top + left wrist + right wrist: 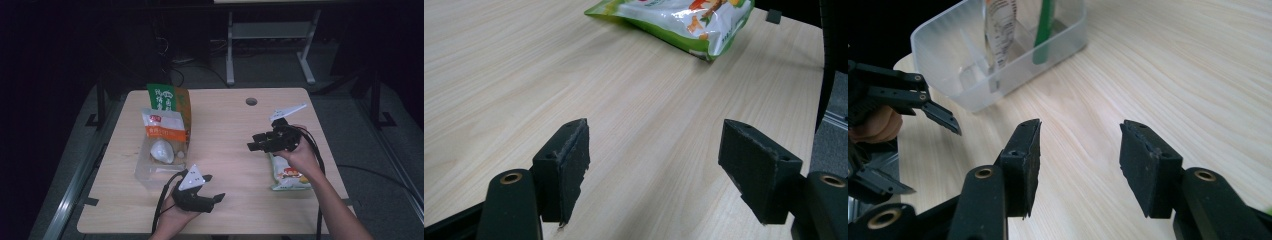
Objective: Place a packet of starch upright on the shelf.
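My left gripper (pixel 214 187) rests near the table's front edge, pointing right, open with nothing between its jaws; in its own view (pixel 656 150) bare wood lies between the pads. My right gripper (pixel 254 141) hovers at the right of the table, pointing left, also open and empty (pixel 1078 145). A green and white snack bag (pixel 287 175) lies flat under the right hand, and it appears ahead in the left gripper view (pixel 679 20). A clear plastic bin (pixel 150 172) stands at the left and holds an upright white and orange packet (pixel 162 131) and a green and orange packet (pixel 170 102).
The wooden table (pixel 225 120) has a round cable hole (pixel 251 101) near its far edge. In the right gripper view the clear bin (pixel 998 60) stands ahead and the left gripper (pixel 923 150) is at the left. A desk frame stands on the dark floor behind.
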The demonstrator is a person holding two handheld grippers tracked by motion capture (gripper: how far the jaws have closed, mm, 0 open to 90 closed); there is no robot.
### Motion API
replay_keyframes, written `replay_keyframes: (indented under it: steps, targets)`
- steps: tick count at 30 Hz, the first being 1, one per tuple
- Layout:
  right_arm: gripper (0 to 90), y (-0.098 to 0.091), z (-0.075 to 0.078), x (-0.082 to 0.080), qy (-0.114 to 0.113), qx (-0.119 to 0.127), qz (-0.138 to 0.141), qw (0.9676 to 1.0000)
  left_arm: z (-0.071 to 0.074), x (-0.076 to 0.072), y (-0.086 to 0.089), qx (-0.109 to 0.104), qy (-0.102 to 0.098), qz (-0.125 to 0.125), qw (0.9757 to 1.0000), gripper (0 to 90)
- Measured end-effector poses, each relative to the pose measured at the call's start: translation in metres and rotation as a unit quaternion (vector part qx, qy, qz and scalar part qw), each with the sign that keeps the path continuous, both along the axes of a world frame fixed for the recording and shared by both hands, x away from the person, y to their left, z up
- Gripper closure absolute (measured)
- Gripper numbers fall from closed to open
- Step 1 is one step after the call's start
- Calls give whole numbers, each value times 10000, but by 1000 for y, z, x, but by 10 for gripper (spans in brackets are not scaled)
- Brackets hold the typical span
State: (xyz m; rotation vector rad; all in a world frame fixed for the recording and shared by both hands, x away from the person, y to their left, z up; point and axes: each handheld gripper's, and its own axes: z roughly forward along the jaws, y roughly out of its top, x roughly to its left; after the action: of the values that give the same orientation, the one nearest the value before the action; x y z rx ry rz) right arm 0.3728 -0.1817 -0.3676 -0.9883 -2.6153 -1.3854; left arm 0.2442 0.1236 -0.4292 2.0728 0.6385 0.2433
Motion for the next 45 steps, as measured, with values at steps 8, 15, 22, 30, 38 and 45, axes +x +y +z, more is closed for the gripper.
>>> replay_keyframes:
  steps: [8, 15, 22, 30, 38, 45]
  targets:
    - [469, -28, -8, -6, 138, -127, -236, 9995, 0, -1, -1, -55, 11, 12, 10000, 280]
    - [466, -51, -15, -10, 225, -217, -491, 9983, 0, -1, -2, -35, 0, 17, 10000, 280]
    - [457, -78, -27, -14, 378, -314, -860, 9951, 0, 0, -2, -23, -3, 20, 10000, 280]
    - [432, -101, -40, -18, 534, -482, -1143, 9908, -1, 0, -3, 0, 0, 16, 10000, 280]
    - [430, -125, -53, -22, 689, -670, -1527, 9836, -1, 0, -3, -7, 10, 15, 10000, 279]
    - [444, -148, -64, -26, 765, -833, -1965, 9740, -2, 0, -6, 1, 12, -4, 10000, 279]
